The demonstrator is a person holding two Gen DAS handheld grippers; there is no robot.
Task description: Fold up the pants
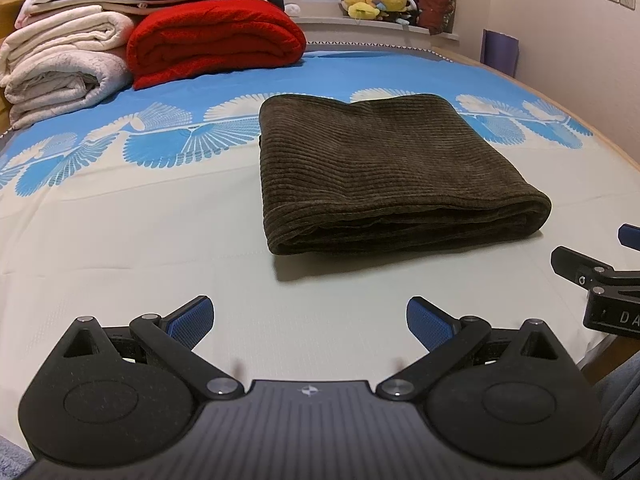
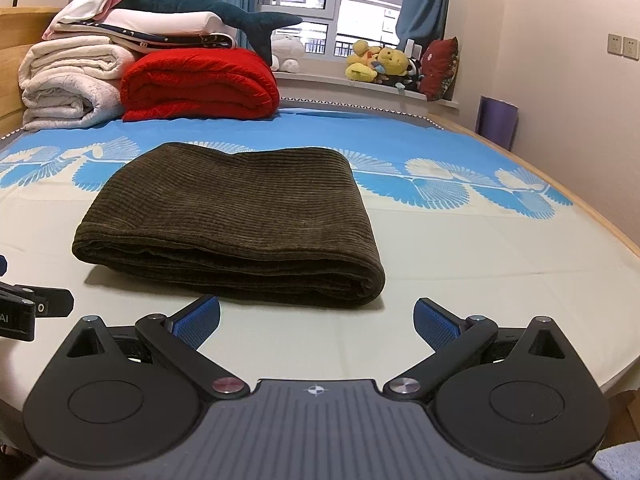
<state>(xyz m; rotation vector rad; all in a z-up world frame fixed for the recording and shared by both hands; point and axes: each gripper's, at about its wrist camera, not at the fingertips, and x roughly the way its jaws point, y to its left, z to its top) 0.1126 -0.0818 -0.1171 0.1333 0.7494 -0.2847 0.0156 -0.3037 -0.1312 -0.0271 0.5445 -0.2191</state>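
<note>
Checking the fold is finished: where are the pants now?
The folded pants lie on the bed sheet, just ahead of both open hand-held grippers, nearer than the red blanket.

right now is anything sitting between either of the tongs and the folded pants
Nothing visible. Only bare bedsheet lies between the open left tongs and the folded brown corduroy pants, and the same for the open right tongs. The red blanket and the white blankets sit well behind the pants.
</note>
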